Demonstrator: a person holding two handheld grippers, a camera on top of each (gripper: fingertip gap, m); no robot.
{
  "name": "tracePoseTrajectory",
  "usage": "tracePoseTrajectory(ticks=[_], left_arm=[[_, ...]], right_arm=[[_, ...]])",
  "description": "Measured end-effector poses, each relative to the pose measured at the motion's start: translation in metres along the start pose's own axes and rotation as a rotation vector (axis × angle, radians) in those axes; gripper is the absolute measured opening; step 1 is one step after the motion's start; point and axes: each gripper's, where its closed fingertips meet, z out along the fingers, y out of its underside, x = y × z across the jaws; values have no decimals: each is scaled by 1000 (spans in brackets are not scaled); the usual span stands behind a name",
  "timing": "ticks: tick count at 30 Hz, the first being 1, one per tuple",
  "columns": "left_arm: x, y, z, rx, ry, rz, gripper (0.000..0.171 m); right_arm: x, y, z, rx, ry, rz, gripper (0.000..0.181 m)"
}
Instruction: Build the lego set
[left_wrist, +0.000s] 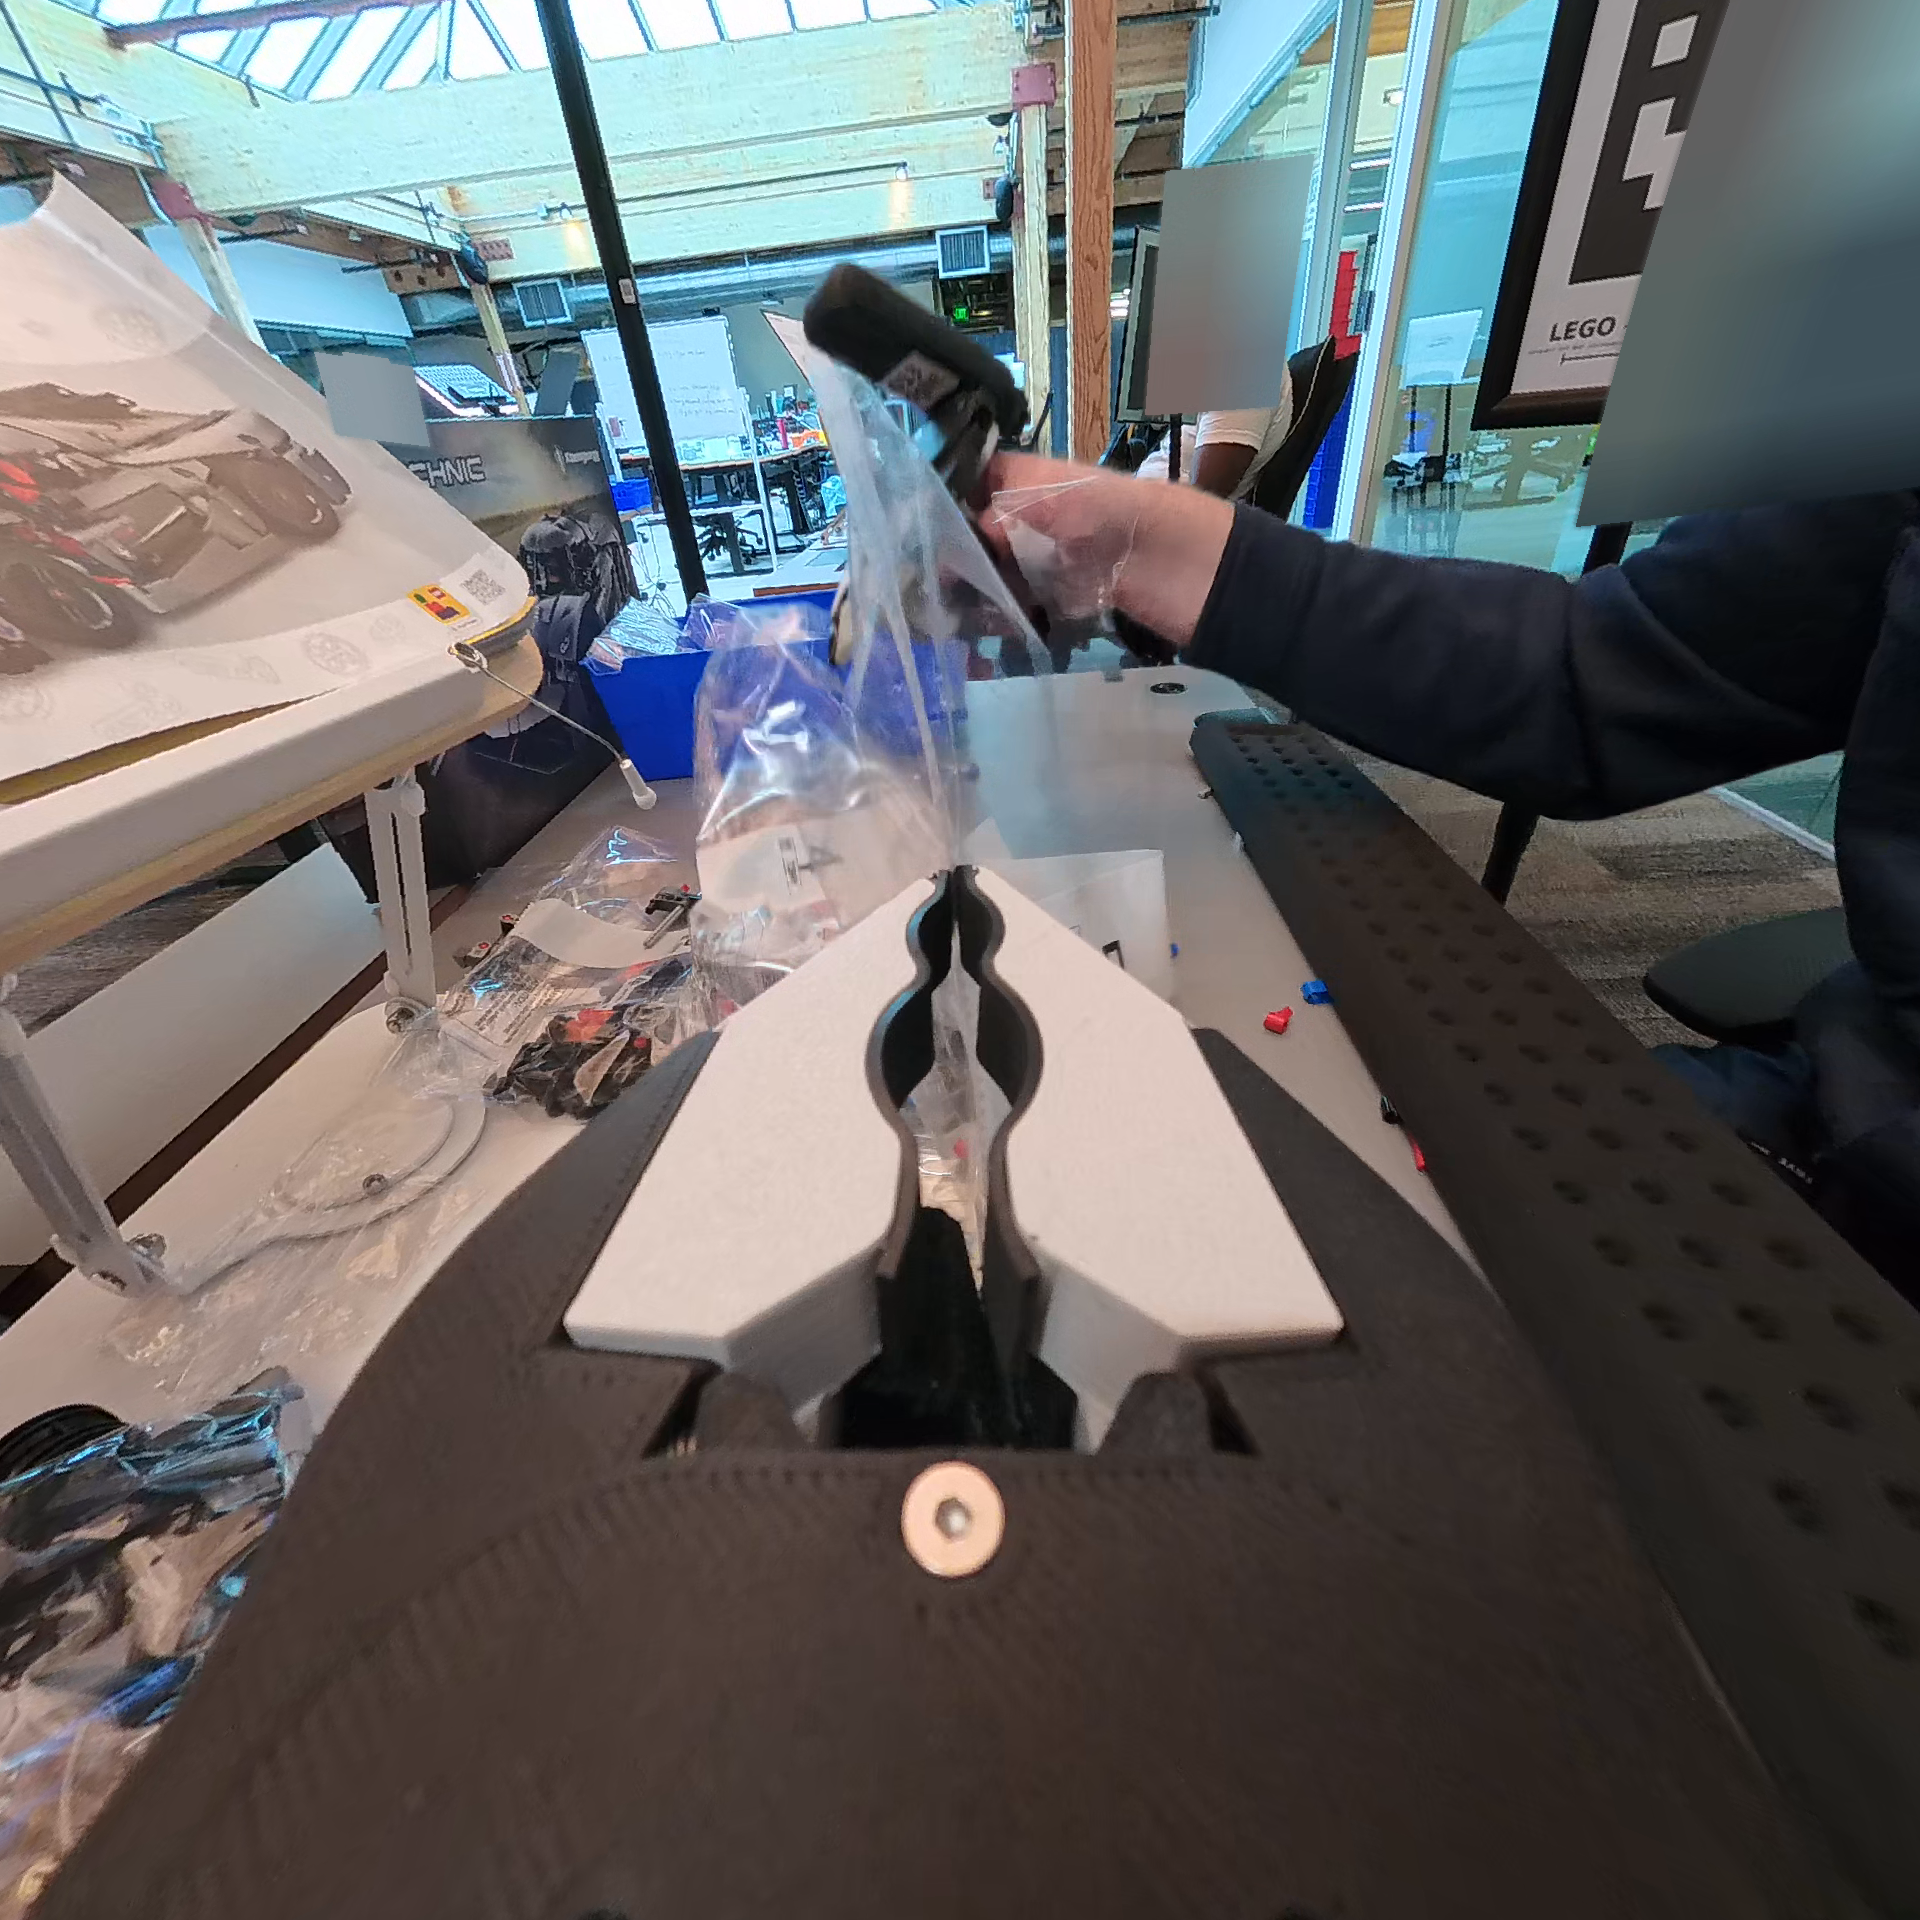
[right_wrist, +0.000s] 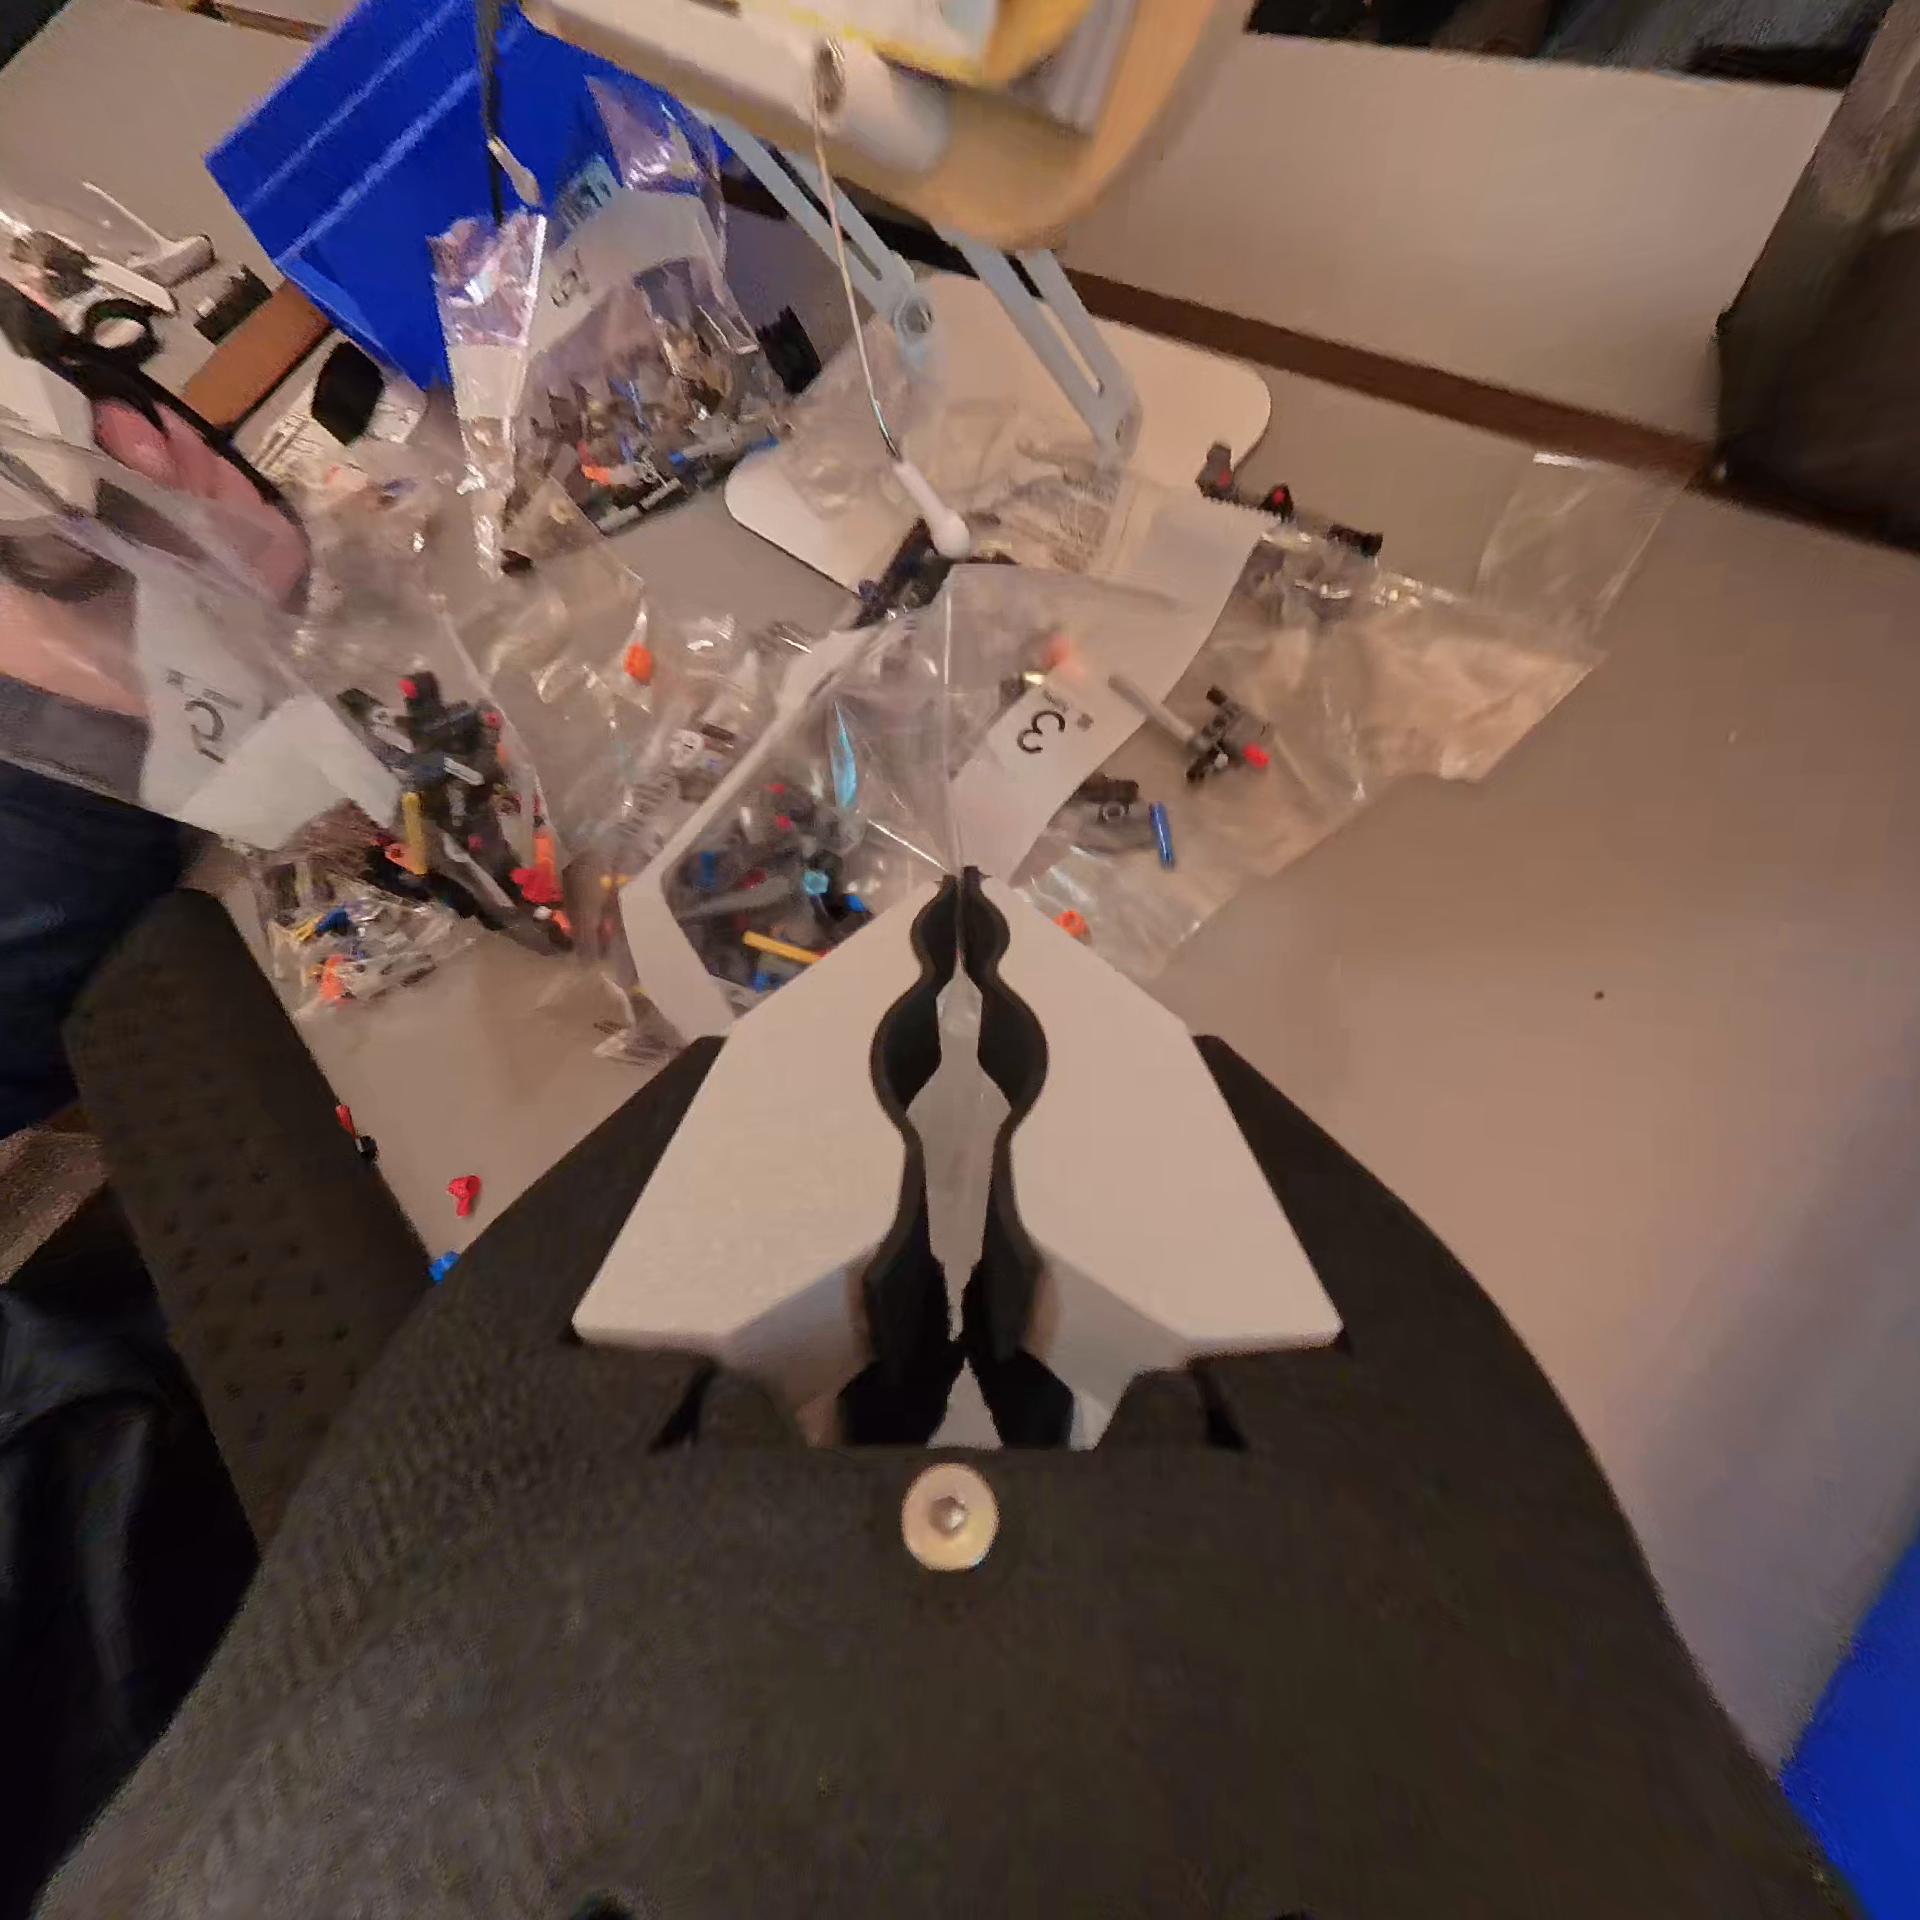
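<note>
A clear plastic bag of bricks is held above the table, stretched between both tools: left tool and right tool are each clamped on its film.

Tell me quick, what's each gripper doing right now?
Left gripper: closed, pinching the clear plastic parts bag.
Right gripper: closed on an edge of the same clear bag.

Left tool: matt white plastic fingers, rough black printed body, shiny metal screw. Clear glossy crinkled plastic bag pinched at its tips. Surface beyond right tool: smooth, matt.
</note>
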Motion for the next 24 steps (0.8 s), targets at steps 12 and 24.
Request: tracePoseTrajectory(ticks=[12,24], left_arm=[[-1,1,0,2,-2,-8,0],[-2,4,1,-7,-1,-16,0]], right_arm=[[-5,-67,-58,76,83,-113,0],[44,-85,-107,-90,509,-253,0]])
